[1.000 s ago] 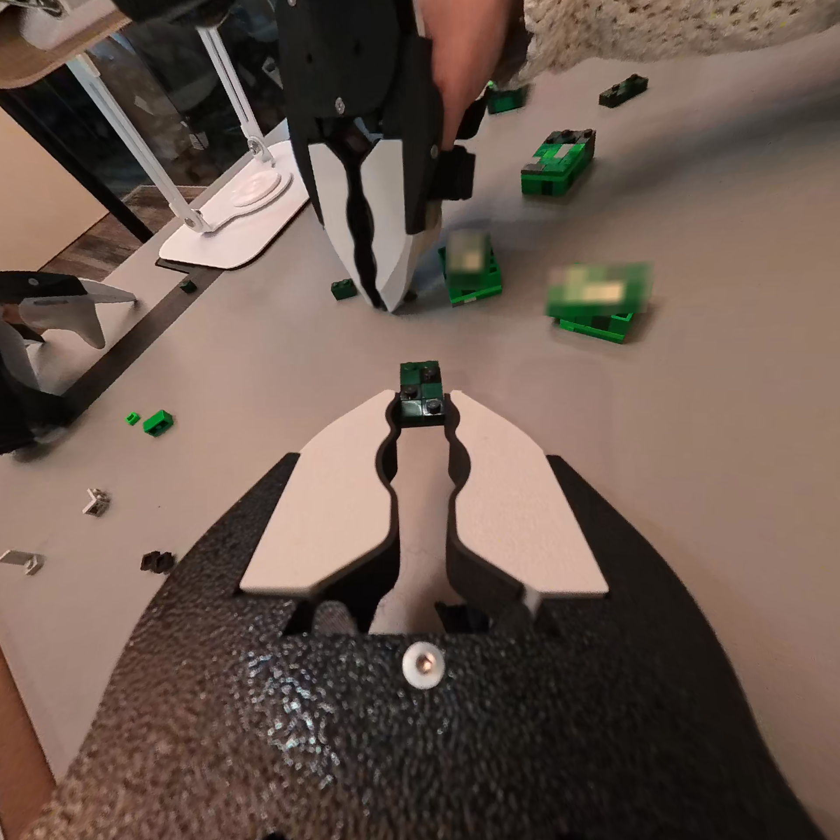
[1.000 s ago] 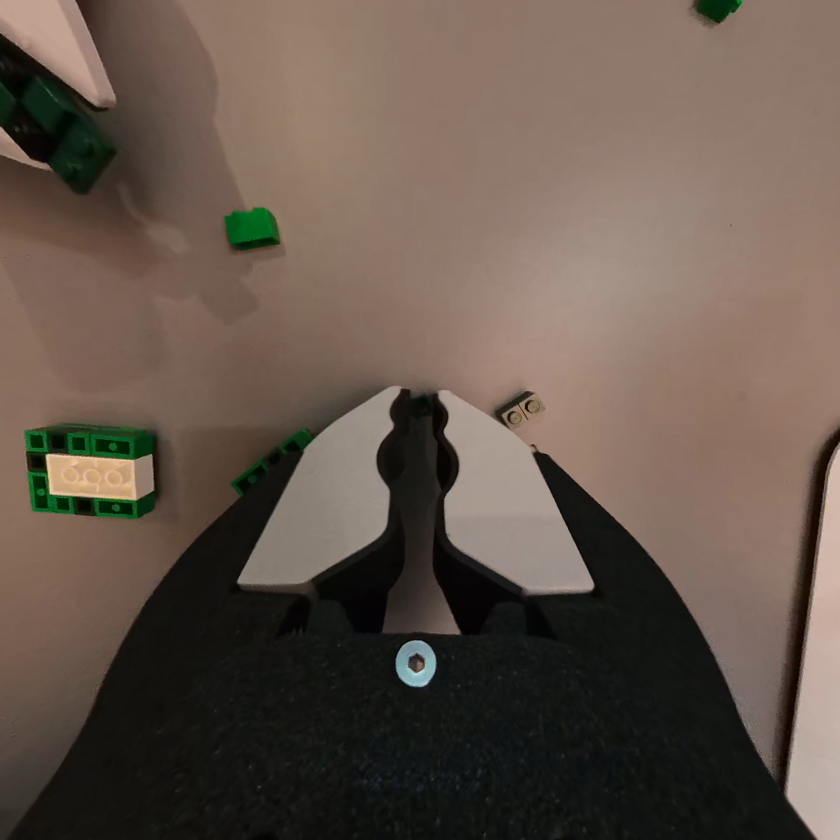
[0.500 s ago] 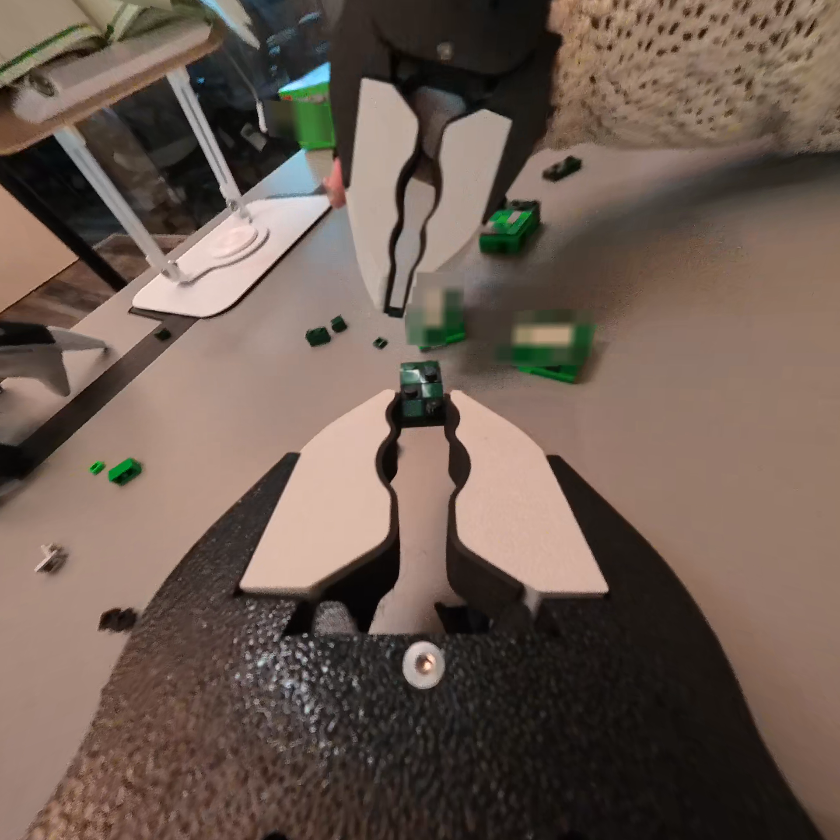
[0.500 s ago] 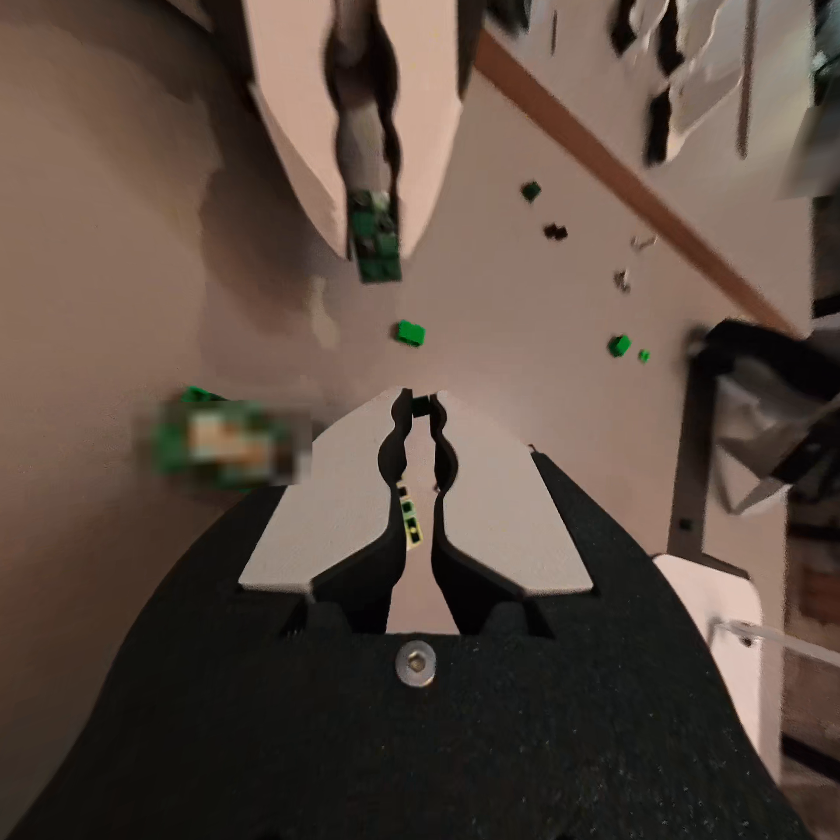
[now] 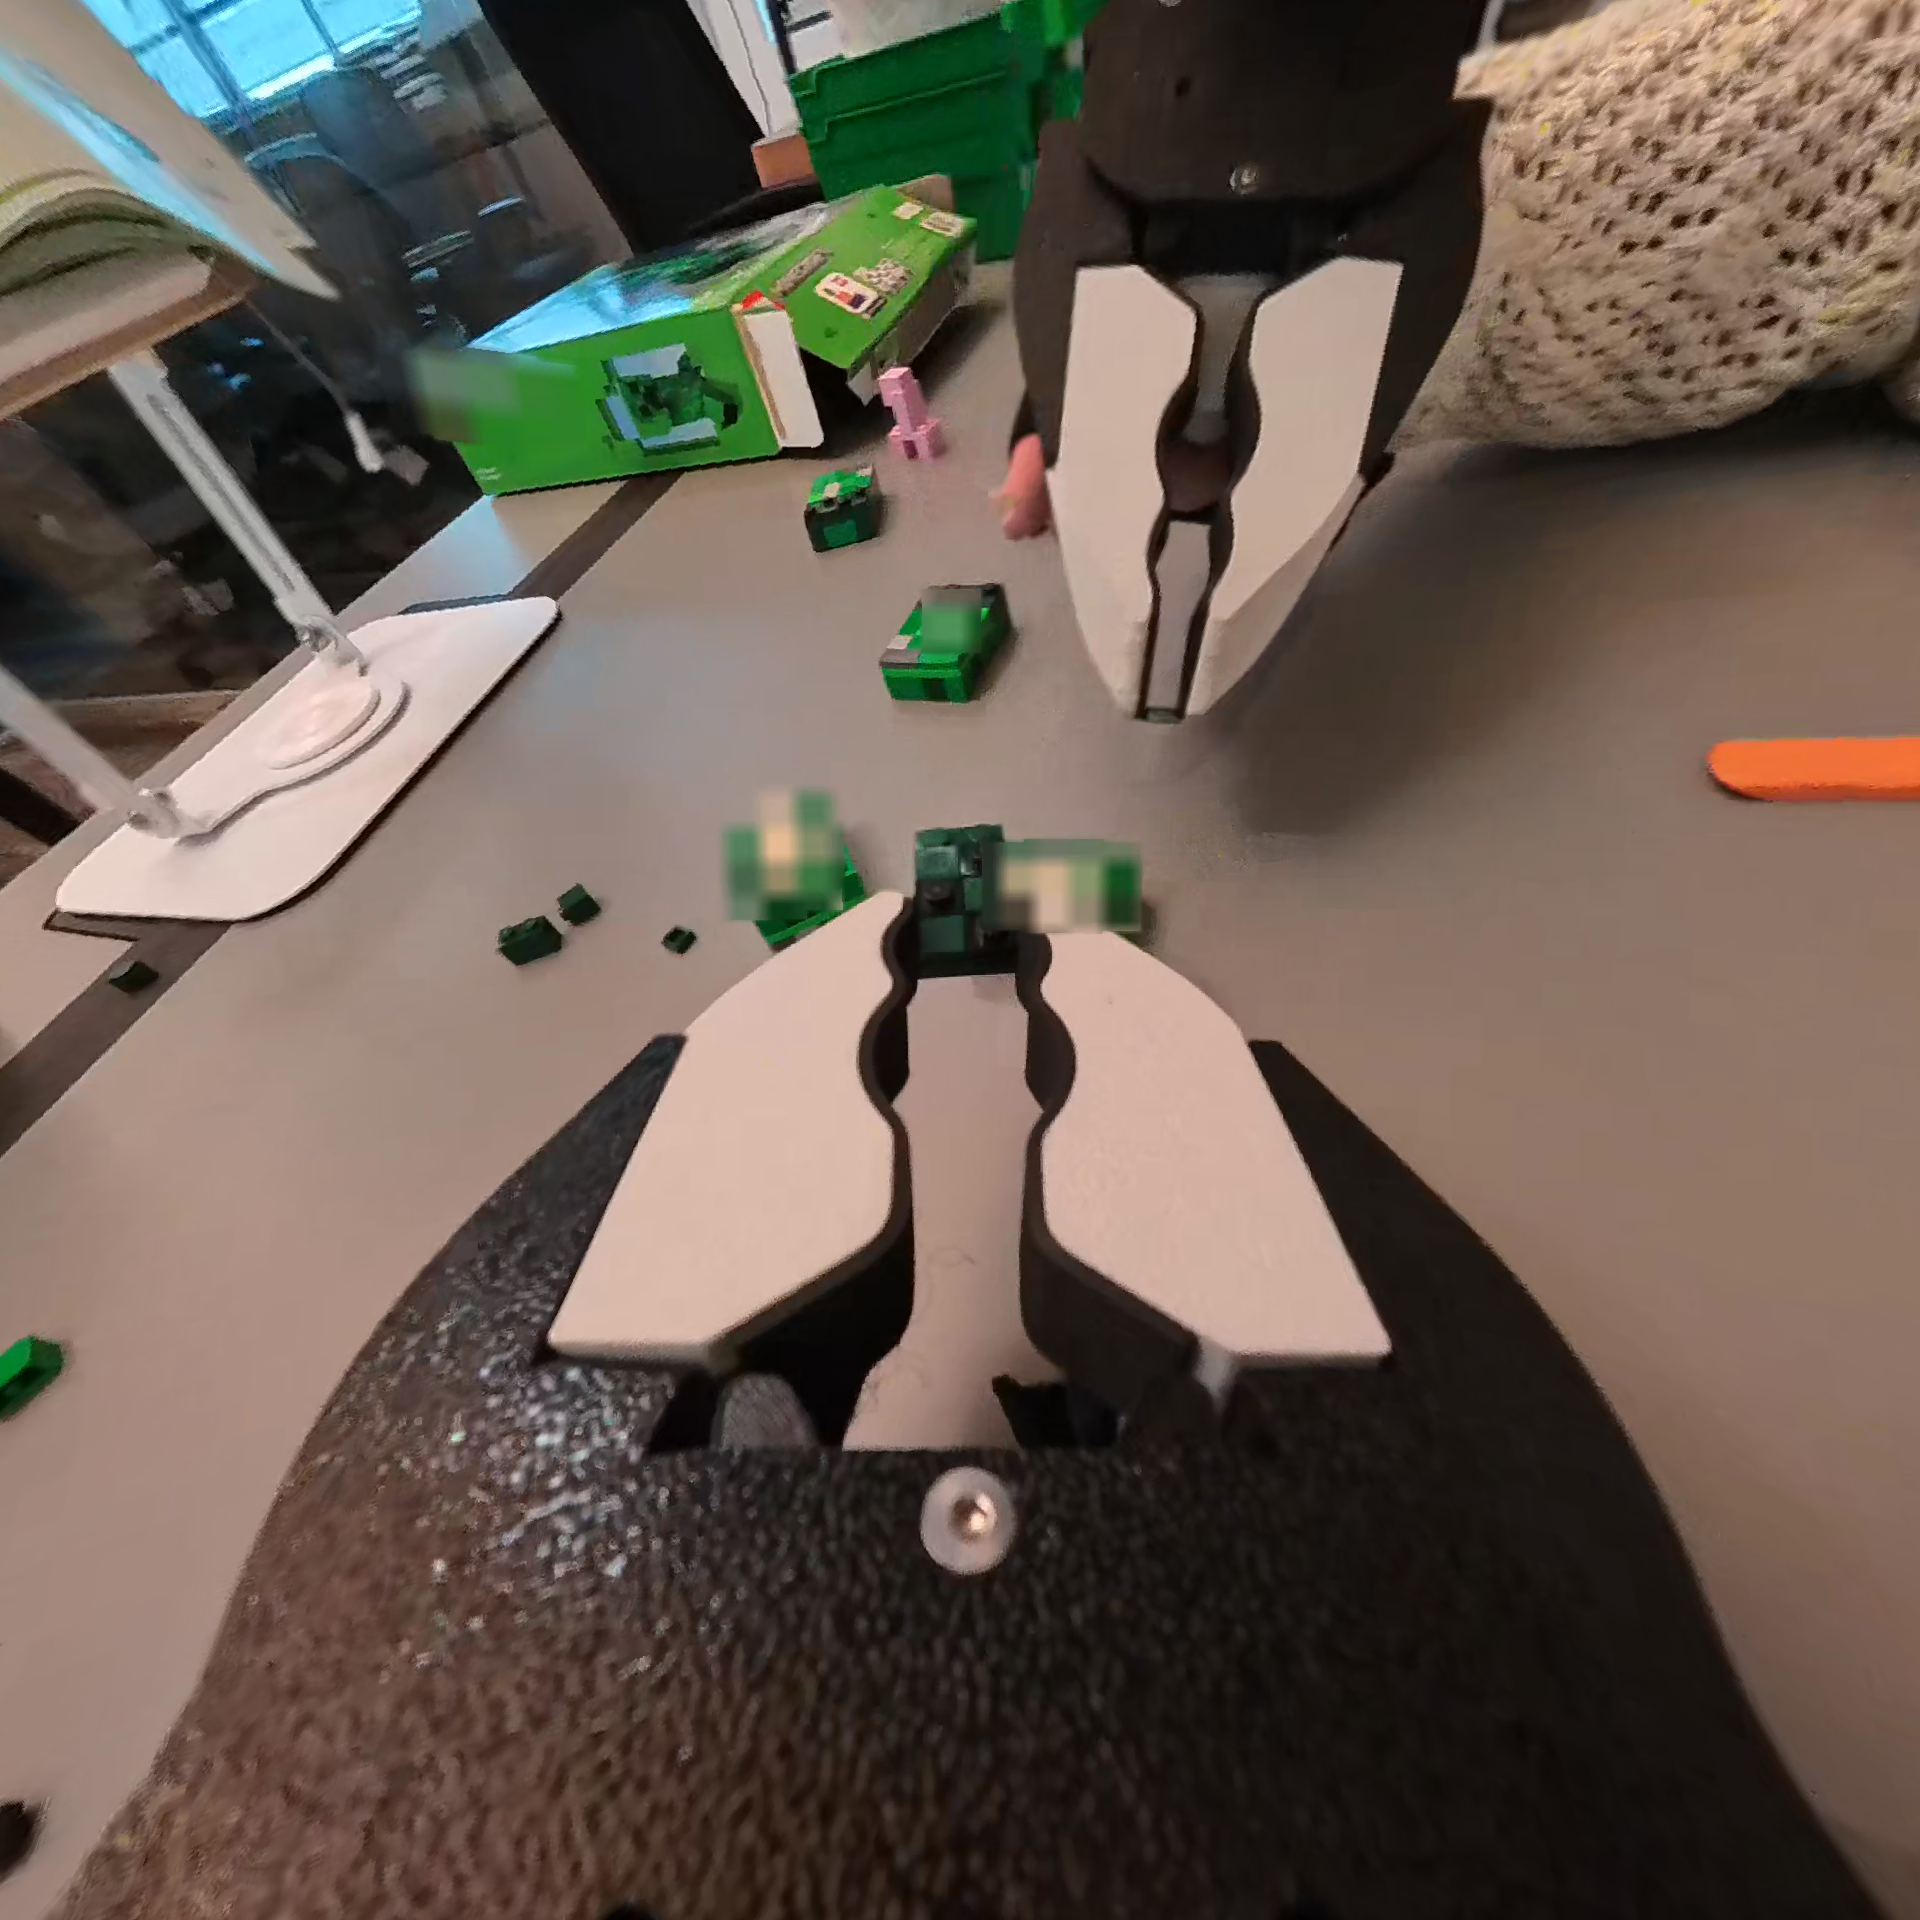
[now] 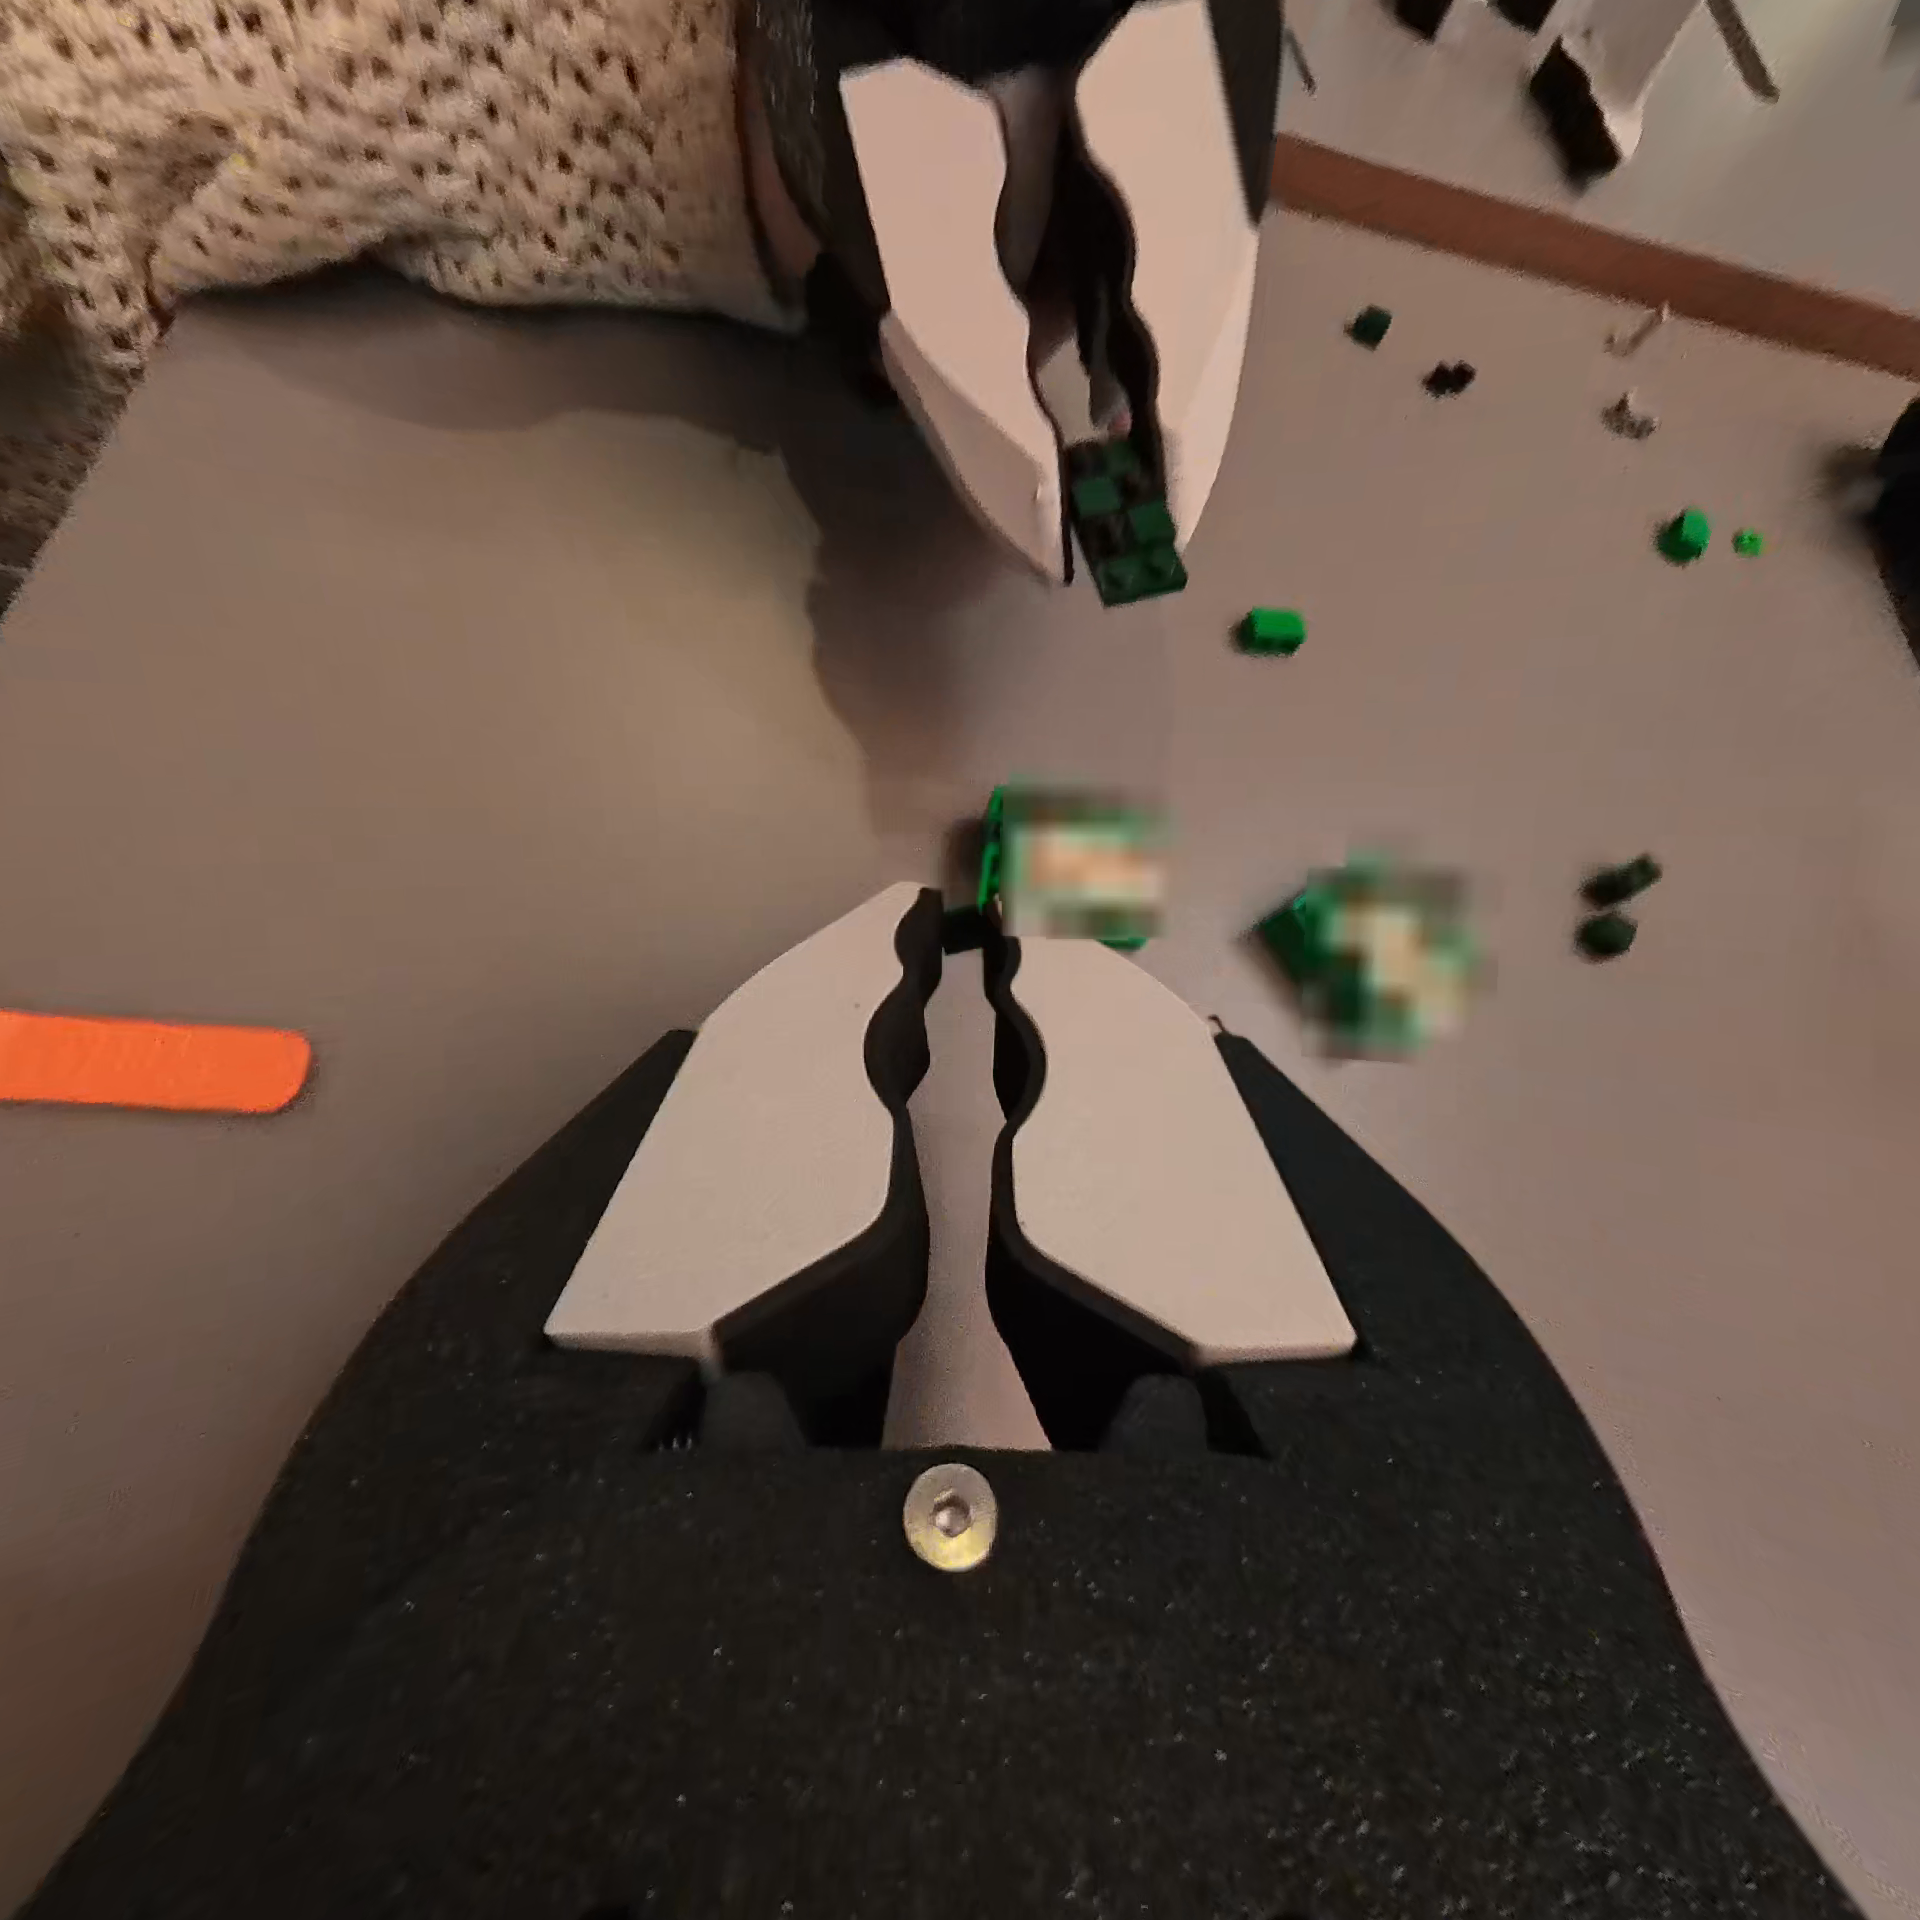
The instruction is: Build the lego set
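We note the right gripper (image 6: 968, 928), clenched on a small green piece (image 6: 964, 928), has risen off the counter (image 6: 520, 727) to face the left gripper (image 5: 961, 925), gripping its dark green block (image 5: 958, 896).

Each camera sits behind its own fingers, looking down along them at the grey table (image 5: 1455, 1039) from close above. The two views face each other: each shows the other gripper at 12 o'clock. Both share the orange strip (image 5: 1818, 769) (image 6: 145, 1060) and the scattered green bricks (image 6: 1270, 630).
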Demonstrator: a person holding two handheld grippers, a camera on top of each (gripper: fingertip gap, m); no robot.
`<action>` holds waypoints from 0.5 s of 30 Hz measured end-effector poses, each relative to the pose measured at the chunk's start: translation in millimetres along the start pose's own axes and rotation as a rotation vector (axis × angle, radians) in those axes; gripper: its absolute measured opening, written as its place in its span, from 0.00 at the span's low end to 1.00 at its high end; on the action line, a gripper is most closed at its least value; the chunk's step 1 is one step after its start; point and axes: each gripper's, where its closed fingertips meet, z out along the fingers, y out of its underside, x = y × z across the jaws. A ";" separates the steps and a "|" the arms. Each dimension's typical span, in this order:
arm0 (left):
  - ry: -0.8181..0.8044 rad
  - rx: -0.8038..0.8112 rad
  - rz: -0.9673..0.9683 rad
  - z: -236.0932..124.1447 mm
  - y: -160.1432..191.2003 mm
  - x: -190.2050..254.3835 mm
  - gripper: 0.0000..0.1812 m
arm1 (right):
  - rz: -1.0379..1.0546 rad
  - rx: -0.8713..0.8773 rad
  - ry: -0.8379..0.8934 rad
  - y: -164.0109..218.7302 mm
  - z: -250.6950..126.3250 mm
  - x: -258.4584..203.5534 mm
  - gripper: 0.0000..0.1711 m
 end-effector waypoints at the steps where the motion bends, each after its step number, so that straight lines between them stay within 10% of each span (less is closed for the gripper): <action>1: 0.015 -0.008 0.022 3.4 -0.9 5.2 0.09 | -0.015 -0.017 0.034 8.0 -2.7 -4.3 0.04; 15: 0.068 -0.093 0.271 46.6 -15.4 66.9 0.09 | -0.015 0.060 0.099 38.1 -36.0 -39.0 0.10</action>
